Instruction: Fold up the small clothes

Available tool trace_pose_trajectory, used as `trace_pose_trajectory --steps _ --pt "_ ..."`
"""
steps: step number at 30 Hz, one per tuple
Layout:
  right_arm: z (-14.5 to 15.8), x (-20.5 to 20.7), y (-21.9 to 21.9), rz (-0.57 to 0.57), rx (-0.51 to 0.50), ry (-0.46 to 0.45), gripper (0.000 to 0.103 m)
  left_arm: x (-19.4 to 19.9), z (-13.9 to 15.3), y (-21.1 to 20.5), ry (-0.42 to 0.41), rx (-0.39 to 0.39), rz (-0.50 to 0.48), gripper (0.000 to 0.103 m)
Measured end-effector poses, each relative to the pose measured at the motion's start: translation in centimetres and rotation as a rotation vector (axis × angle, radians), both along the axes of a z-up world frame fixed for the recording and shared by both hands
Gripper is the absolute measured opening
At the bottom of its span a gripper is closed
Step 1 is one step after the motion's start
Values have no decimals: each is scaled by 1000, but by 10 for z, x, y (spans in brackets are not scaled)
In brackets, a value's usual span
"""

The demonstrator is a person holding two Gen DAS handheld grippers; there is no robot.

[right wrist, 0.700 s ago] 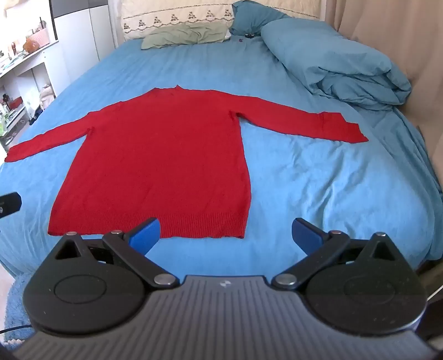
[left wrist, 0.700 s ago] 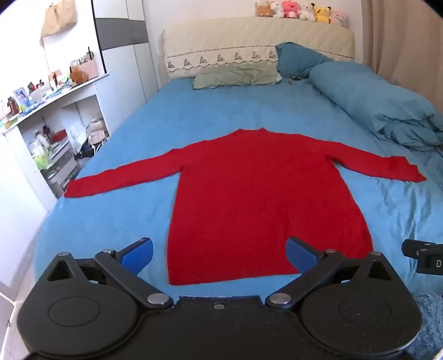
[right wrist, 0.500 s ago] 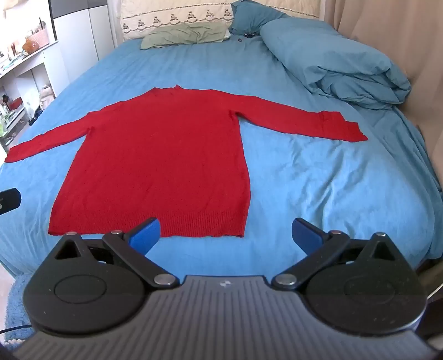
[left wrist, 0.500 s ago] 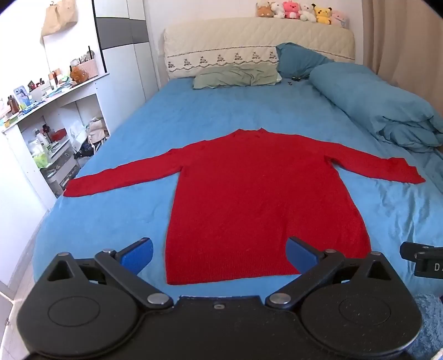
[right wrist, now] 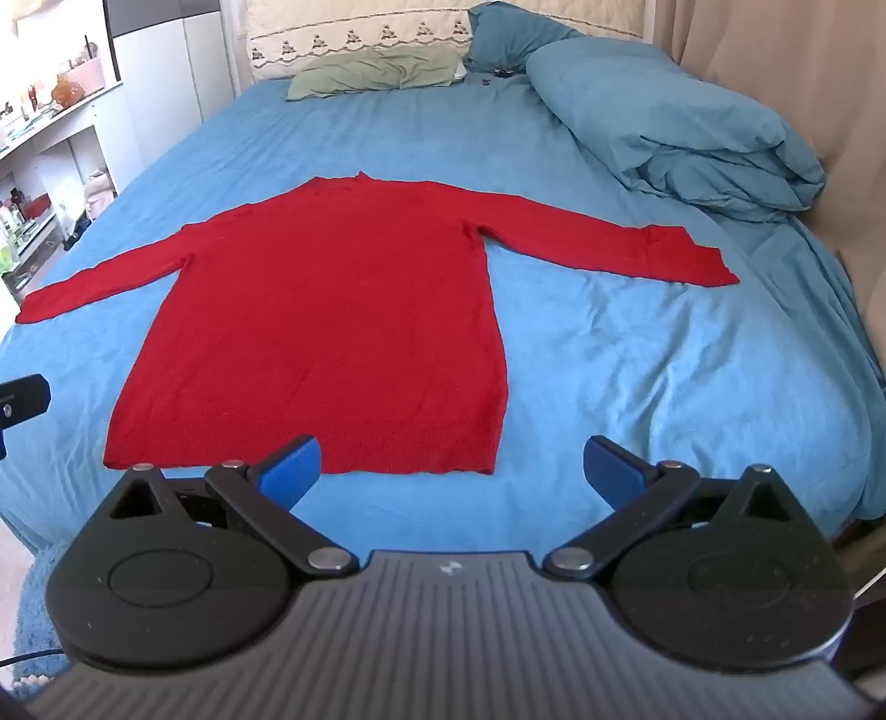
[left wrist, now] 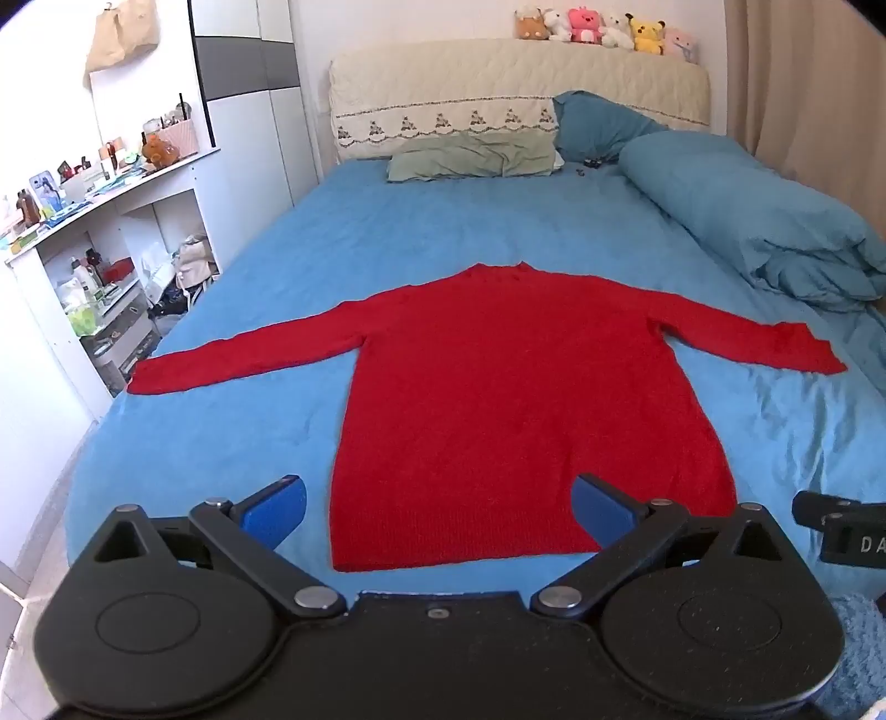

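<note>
The left claw [left wrist: 437, 512] is spread wide and holds nothing. Its two blue fingertips [left wrist: 275, 509] hang over the near end of the bed, just above the bottom edge of the red sweater [left wrist: 515, 410]. The right claw [right wrist: 454, 465] is spread wide too, with nothing in it. One of its blue fingertips [right wrist: 290, 462] sits in front of the sweater's bottom edge, and the other is over bare sheet to the right.

The red sweater [right wrist: 332, 332] lies flat on the blue bed [left wrist: 249, 426]. Its body points toward the claws and its neck points toward the head of the bed. Both sleeves are stretched out, one to each side. The left sleeve reaches close to the left edge of the bed. The right sleeve ends near a big puffy blue duvet [left wrist: 758, 221], not touching it.

Farther back, a green pillow [left wrist: 476, 158] and a dark blue pillow [left wrist: 598, 124] lean by the cream headboard [left wrist: 515, 77]. A row of little stuffed toys [left wrist: 603, 25] sits on top of the headboard. On the left, white shelves [left wrist: 105, 266] hold many small things, too small to tell apart. A tan curtain [right wrist: 775, 72] hangs on the right.
</note>
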State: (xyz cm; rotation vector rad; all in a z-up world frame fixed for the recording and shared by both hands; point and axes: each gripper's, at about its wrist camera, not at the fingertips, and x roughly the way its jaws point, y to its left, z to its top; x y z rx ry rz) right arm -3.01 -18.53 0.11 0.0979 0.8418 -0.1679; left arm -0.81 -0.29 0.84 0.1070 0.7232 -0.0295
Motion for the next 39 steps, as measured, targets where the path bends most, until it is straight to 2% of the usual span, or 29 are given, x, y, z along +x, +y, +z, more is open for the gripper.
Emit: trace_pose_trajectory --steps 18,39 --pt "7 -1 2 3 -9 -10 103 -1 4 7 3 -25 -7 103" --pt "11 -2 2 6 -6 -19 103 -2 7 7 -9 -14 -13 103"
